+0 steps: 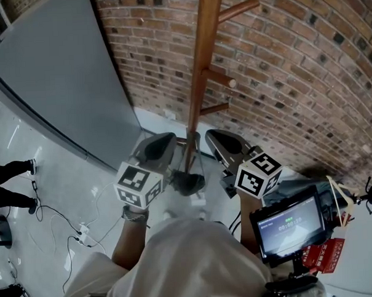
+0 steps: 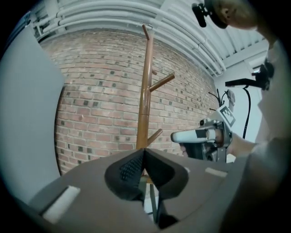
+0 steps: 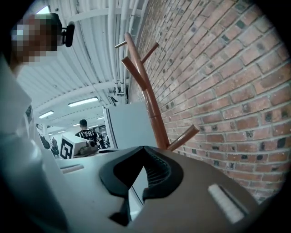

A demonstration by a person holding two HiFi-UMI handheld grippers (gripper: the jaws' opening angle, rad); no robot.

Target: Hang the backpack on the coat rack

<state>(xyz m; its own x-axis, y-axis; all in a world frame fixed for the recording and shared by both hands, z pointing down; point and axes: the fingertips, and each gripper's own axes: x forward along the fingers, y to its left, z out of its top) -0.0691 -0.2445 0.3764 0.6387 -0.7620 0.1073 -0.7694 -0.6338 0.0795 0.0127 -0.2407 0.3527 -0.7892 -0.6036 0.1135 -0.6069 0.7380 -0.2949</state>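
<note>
The wooden coat rack [image 1: 201, 64] rises against the brick wall, with short pegs [image 1: 223, 80] on its right side. My left gripper [image 1: 169, 139] and right gripper [image 1: 214, 137] are raised on either side of the pole, both pointing at it. Each is shut on a thin dark strap, seen under the left jaws [image 2: 154, 211] and under the right jaws [image 3: 123, 214]. A dark bundle, apparently the backpack [image 1: 187, 180], hangs low between the grippers; most of it is hidden. The rack [image 2: 144, 104] stands straight ahead of the left gripper [image 2: 144, 151] and just left of the right gripper [image 3: 144, 149].
A grey partition panel [image 1: 59, 70] leans at the left of the brick wall [image 1: 294, 78]. Cables and a power strip [image 1: 82, 232] lie on the white floor. A small monitor [image 1: 291, 223] sits at lower right. Someone's legs [image 1: 9, 177] show at the far left.
</note>
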